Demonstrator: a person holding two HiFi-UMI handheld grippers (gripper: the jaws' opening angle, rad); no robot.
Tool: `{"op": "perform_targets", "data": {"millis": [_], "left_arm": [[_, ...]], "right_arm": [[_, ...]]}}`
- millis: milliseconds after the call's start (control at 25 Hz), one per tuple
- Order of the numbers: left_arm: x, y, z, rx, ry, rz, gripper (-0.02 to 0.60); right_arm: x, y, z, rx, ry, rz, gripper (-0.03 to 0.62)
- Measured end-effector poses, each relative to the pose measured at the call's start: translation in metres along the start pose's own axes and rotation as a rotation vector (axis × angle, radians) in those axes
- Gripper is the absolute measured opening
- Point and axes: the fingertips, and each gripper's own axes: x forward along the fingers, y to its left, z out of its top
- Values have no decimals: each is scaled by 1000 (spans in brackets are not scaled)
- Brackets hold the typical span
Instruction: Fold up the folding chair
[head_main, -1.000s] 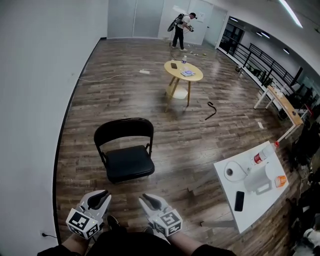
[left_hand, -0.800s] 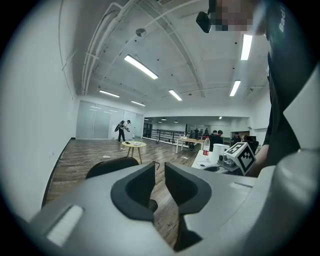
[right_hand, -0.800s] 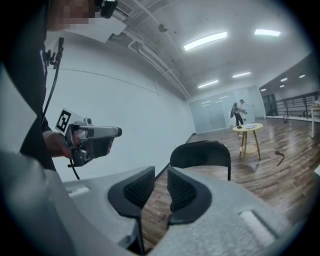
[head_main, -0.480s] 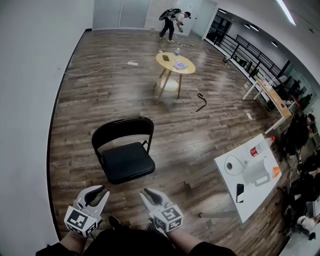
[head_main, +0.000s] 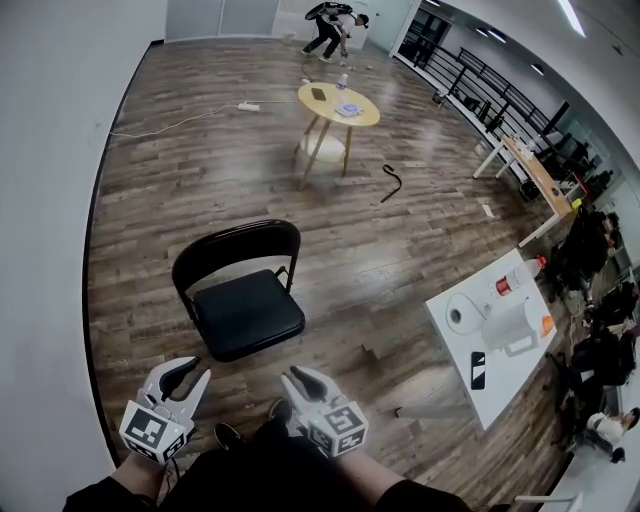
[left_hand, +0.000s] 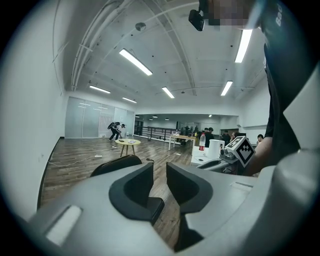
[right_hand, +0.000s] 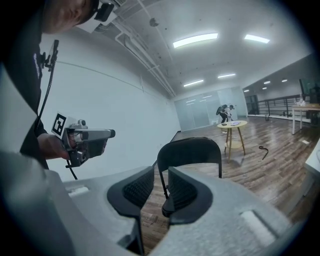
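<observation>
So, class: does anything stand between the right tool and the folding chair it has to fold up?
Nothing visible does. Only bare wooden floor lies between the right tool and the folding chair, which stands open just ahead of it.

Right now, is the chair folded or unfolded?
Unfolded: the chair stands with its seat level and backrest upright.
</observation>
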Motion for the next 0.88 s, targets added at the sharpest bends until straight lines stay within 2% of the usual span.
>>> {"op": "perform_targets", "data": {"millis": [440,880], "left_arm": [[49,26,19,31,44,56,101],[96,37,29,67,107,129,109]], "right_arm": [[27,-54,5,44,-5,39,89],[49,-94,-5,84,33,127,92]]}}
